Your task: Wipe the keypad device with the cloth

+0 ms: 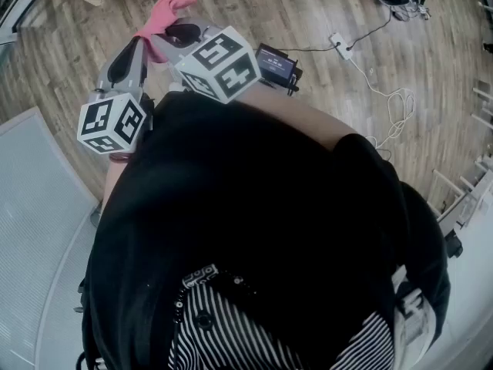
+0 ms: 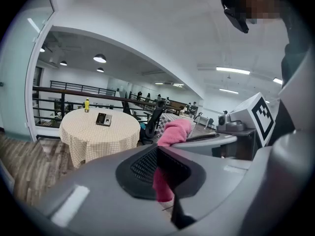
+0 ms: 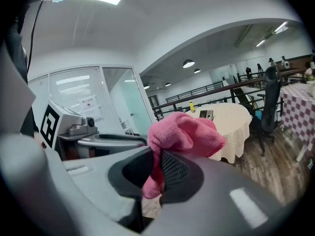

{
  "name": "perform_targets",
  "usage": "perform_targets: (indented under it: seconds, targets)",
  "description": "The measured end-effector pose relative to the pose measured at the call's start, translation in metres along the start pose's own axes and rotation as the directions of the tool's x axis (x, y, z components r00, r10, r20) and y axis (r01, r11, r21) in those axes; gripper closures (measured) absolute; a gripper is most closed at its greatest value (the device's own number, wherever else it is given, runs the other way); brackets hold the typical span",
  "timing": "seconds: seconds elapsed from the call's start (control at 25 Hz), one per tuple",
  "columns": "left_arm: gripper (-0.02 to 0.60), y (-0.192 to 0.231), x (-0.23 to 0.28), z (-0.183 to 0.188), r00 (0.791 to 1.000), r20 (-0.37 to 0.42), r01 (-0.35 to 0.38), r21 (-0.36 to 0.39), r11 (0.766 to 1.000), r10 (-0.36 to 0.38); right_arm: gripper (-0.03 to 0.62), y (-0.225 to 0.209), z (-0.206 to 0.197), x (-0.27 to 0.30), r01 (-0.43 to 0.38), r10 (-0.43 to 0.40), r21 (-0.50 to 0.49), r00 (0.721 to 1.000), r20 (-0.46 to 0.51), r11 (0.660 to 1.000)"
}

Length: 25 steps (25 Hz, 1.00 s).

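Note:
A pink cloth is held up in front of me, over the wooden floor. My right gripper is shut on it, and the cloth bulges above the jaws while a tail hangs below. My left gripper meets it tip to tip, its jaws closed on a strip of the same cloth. Far off, the dark keypad device lies on a round table with a checked cover. It also shows small in the right gripper view, keypad device. In the head view the left gripper and right gripper sit close together.
A yellow bottle stands on the round table near the device. Office chairs and a checked table stand beyond. On the floor are a power strip with white cables and a dark box with a small screen.

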<state>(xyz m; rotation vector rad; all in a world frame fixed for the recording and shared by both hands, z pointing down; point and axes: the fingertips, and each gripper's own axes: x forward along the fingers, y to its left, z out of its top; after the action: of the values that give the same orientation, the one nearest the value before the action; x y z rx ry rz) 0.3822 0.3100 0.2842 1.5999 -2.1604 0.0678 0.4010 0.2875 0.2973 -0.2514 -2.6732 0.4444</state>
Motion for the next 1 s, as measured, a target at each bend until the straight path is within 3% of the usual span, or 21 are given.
perform_targets:
  seconds: [0.68,1.0]
  targets:
    - [0.581,-0.006,0.002,-0.005,1.0,0.024,-0.011,-0.032,0.999,0.012,0.55,0.0,-0.007,-0.003,-0.057,0.057,0.042,0.998,0.004,0.997]
    - [0.581,-0.01,0.013,-0.004,1.0,0.011,0.007,-0.027,1.0,-0.006,0.549,-0.014,-0.011,-0.005,-0.036,0.036,0.08,0.999,0.001,0.996]
